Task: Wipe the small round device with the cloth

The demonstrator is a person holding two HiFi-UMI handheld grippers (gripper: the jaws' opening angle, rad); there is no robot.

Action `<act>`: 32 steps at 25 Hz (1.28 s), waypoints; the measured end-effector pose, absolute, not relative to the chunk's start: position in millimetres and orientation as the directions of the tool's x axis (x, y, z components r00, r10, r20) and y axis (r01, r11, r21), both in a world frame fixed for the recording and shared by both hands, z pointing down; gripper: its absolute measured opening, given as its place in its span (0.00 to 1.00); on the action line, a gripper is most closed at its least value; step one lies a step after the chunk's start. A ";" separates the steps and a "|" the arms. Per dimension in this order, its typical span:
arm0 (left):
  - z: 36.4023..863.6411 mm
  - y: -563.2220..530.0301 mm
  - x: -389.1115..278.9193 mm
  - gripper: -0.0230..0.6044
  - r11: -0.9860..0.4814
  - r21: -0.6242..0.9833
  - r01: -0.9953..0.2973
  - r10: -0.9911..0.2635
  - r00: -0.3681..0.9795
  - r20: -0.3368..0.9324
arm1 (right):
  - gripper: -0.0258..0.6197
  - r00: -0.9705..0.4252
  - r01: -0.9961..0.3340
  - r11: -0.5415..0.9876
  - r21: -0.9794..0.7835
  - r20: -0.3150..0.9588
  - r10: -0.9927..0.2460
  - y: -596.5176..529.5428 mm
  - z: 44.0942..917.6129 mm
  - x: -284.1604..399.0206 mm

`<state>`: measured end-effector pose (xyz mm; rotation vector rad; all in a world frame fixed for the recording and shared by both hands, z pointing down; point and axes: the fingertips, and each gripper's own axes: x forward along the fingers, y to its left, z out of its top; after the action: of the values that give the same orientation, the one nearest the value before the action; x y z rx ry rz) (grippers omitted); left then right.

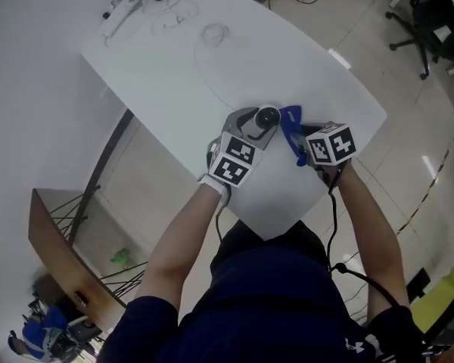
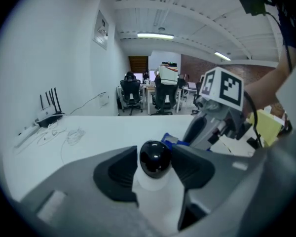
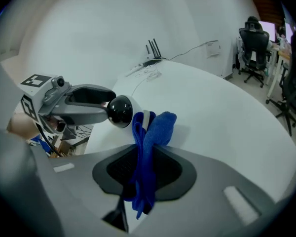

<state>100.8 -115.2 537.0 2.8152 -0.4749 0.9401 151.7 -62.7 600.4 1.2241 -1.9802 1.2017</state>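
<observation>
The small round device [image 1: 267, 116] is a black ball on a white base. It sits between the jaws of my left gripper [image 1: 259, 121], which is shut on it above the white table [image 1: 212, 74]. In the left gripper view both pads press on the device [image 2: 155, 159]. My right gripper [image 1: 293, 131] is shut on a folded blue cloth [image 1: 290, 123] just to the right of the device. In the right gripper view the cloth [image 3: 150, 137] sticks out past the jaws, and its tip lies right beside the device [image 3: 120, 111]; whether they touch I cannot tell.
A router [image 2: 49, 113] and loose cables [image 1: 212, 32] lie at the table's far end. The table's near corner is just under my hands. Office chairs [image 1: 431, 21] stand on the floor to the right, and a wooden shelf [image 1: 60, 255] to the left.
</observation>
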 end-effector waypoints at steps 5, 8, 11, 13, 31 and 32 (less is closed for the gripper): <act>537.0 -114.0 104.1 0.38 -0.944 0.024 -0.330 -0.248 0.752 0.610 | 0.19 -0.477 -0.878 0.187 -0.440 0.785 -0.396 -30.1 605.1 118.1; 535.9 -112.6 105.4 0.38 -0.945 0.014 -0.328 -0.250 0.748 0.615 | 0.19 -0.471 -0.881 0.253 -0.400 0.798 -0.377 -26.3 602.1 94.6; 535.0 -110.1 107.8 0.38 -0.945 0.010 -0.327 -0.251 0.745 0.618 | 0.19 -0.469 -0.871 0.331 -0.362 0.813 -0.345 -24.9 600.6 76.5; 535.6 -109.5 109.1 0.38 -0.945 0.013 -0.325 -0.248 0.745 0.620 | 0.19 -0.463 -0.864 0.376 -0.334 0.822 -0.332 -25.5 601.8 68.4; 522.9 -140.5 82.8 0.30 -0.829 0.305 -0.469 -0.260 0.805 0.533 | 0.19 -0.280 -0.959 0.252 -0.126 0.539 -0.794 -78.7 500.6 160.3; 524.8 -141.5 83.1 0.30 -0.822 0.322 -0.470 -0.251 0.807 0.535 | 0.19 -0.270 -0.954 0.300 -0.028 0.521 -0.810 -82.9 497.2 149.3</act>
<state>83.1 -141.5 524.8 2.5460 -0.5383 0.6667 149.3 -82.9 497.2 1.5750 -2.1638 0.4752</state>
